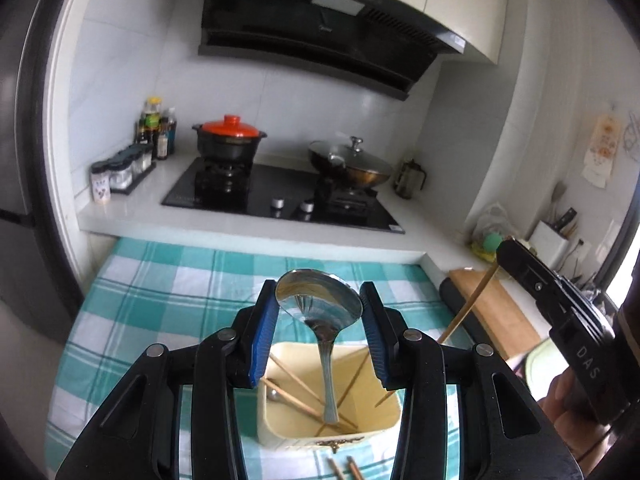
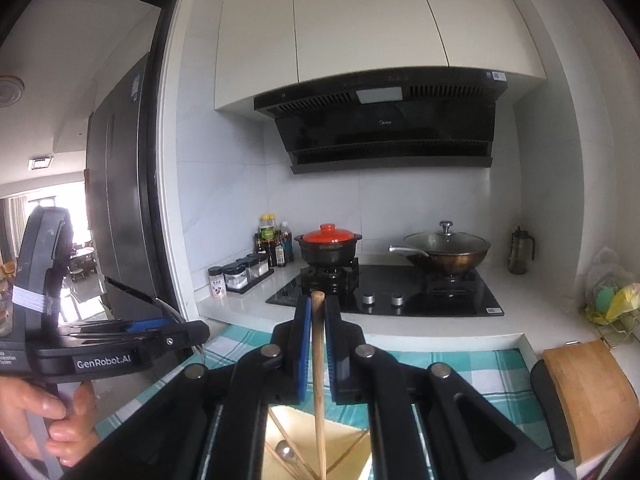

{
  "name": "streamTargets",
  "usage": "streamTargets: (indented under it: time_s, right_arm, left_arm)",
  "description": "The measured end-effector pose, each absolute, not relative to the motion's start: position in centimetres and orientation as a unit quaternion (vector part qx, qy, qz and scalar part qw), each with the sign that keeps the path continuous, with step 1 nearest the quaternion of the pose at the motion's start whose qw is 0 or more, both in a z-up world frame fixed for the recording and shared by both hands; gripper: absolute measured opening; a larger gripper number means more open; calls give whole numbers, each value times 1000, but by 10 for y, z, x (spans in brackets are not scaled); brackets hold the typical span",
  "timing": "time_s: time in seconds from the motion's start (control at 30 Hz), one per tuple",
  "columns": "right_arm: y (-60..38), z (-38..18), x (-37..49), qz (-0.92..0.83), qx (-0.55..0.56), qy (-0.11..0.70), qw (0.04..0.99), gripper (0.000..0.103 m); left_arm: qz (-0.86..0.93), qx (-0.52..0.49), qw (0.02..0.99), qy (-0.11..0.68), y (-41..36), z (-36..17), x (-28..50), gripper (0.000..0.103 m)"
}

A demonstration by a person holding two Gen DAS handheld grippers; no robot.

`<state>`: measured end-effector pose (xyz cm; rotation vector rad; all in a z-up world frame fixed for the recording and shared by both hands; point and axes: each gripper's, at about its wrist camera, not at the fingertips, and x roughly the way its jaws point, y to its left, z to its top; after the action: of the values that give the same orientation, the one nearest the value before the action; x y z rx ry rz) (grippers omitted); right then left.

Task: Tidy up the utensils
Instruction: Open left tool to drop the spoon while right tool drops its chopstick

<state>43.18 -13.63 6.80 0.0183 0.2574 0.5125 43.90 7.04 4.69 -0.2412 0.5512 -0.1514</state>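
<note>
Left gripper [image 1: 320, 304] jaws clamp the spoon [image 1: 320, 304]; right gripper [image 2: 318, 312] pinches a chopstick [image 2: 319, 380] — both above the cream box [image 1: 276, 424], seemingly.

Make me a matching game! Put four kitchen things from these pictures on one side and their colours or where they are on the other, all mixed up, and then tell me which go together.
Things:
1. ladle
2. chopstick
3. pot lid
4. box

Colours and places:
A. orange-red, on the black pot on the stove
B. cream, standing on the checked cloth
C. shiny silver, between the pads of the left hand-held gripper
D. light wood, pinched in the right hand-held gripper

Pairs: 1-C, 2-D, 3-A, 4-B
</note>
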Motion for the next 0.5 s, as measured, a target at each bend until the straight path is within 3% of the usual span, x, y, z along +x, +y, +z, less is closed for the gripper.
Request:
streamTargets:
  time_s: [0.27,0.5]
  right_arm:
    - [-128,4,488,257,20,246,934,7]
    - [-122,-32,517,240,44,315,917,9]
  left_arm:
    - [-67,-103,930,348,58,-20,478,41]
    - [-41,-73,922,379,48,-47,490,43]
